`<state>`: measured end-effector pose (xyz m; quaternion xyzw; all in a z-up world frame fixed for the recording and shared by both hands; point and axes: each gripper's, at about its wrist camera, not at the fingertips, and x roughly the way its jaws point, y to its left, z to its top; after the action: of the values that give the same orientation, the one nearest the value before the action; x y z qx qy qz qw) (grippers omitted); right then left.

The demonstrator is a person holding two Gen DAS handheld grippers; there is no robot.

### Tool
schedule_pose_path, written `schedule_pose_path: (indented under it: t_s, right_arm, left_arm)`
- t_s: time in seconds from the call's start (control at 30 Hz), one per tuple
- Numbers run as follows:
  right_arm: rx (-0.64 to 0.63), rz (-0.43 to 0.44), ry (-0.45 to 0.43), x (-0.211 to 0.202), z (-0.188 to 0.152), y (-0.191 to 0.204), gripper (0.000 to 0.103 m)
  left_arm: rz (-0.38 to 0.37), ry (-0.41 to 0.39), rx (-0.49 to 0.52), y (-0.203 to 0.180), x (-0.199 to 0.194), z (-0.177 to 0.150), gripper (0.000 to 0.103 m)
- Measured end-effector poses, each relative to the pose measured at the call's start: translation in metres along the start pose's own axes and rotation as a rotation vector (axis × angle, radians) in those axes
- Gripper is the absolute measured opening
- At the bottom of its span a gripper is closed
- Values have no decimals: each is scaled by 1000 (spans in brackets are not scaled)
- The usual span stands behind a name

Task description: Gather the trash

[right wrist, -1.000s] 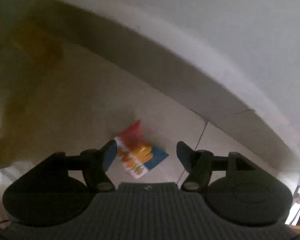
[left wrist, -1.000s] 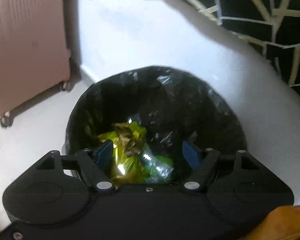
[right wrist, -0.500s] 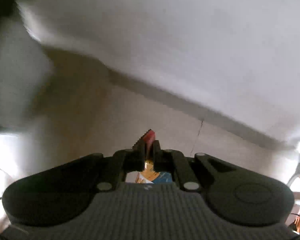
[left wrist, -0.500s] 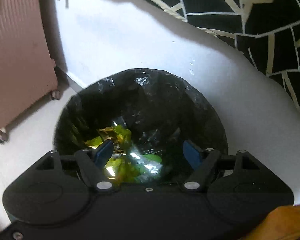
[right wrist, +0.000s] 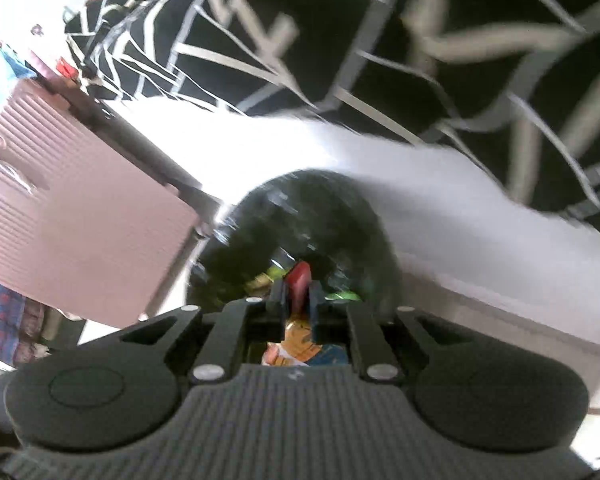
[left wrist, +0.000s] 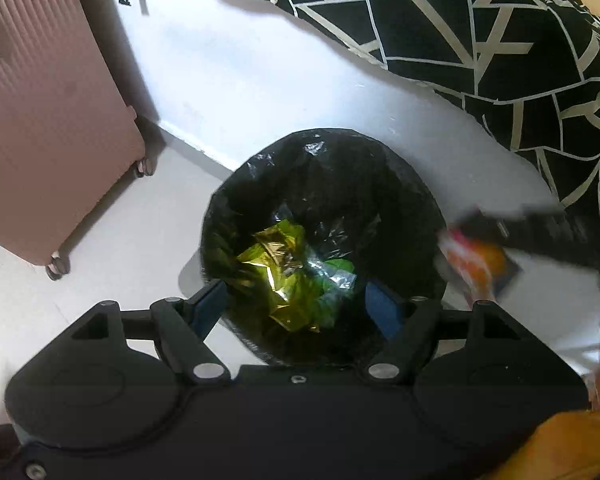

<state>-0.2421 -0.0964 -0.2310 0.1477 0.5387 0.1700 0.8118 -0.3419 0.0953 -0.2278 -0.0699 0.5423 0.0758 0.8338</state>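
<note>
A bin lined with a black bag (left wrist: 340,168) stands on the floor, holding crumpled yellow and green wrappers (left wrist: 284,264). My left gripper (left wrist: 296,304) hangs open above it with nothing between its blue pads. A red, orange and blue snack wrapper (right wrist: 299,280) is pinched in my right gripper (right wrist: 298,292), whose jaws are starting to open. That gripper points down at the bin (right wrist: 340,208). From the left wrist view, the same wrapper (left wrist: 476,264) shows blurred at the bin's right rim.
A pink ribbed suitcase (left wrist: 48,120) on wheels stands left of the bin. A white bed side (left wrist: 260,80) with a black, line-patterned cover (left wrist: 460,40) runs behind and to the right. A yellow sleeve (left wrist: 560,448) shows at the lower right.
My right gripper shut on the wrapper on the floor, lifted it and swung it over to the bin. My left gripper rose, so the bin looks smaller.
</note>
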Motion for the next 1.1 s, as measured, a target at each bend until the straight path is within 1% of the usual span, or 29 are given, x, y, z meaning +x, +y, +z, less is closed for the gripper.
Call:
schedule_pose_path:
  t_s: [0.03,0.07,0.13,0.17,0.27,0.3,0.33,0.47,0.57,0.67,0.77,0.87,1.0,1.1]
  right_arm:
    - [-1,-1,-7,-2,2,2,39]
    - [-3,1,-16,1,8,7,44]
    - [-10,2,-27,-2,13,16,59]
    - [-12,1,-27,-3,15,21,60]
    - [-12,5,-17,-13,16,21,61]
    - [-11,3,-14,-4,15,19,61]
    - [-14,0,-12,-8,16,22,62]
    - [-23,-20,-14,-31,19,29,67]
    - [-19,-40,-20,-52,23,37,71]
    - [-17,-57,-36,-79,27,46,74]
    - [-15,-77,-70,-115,30,53,77]
    - [3,-100,-118,-151,35,60,80]
    - [27,-160,-193,-200,42,67,80]
    - [60,-212,-269,-236,51,71,80]
  left_arm:
    - [0,-2,5,1,-4,2,75]
    - [-1,-4,9,2,-6,3,75]
    - [-1,-10,11,4,-9,7,75]
    - [-2,-11,6,6,-11,9,75]
    - [-13,6,-32,12,-12,14,75]
    - [-18,11,-46,14,-14,16,75]
    - [-21,16,-57,16,-16,18,75]
    - [-44,39,-92,21,-25,26,76]
    - [-75,93,-146,25,-33,31,76]
    - [-103,113,-175,28,-52,38,76]
    - [-109,108,-145,27,-78,50,76]
    - [-111,89,-77,20,-105,65,77]
    - [-130,64,6,11,-142,91,78]
    - [-142,25,69,3,-172,113,79]
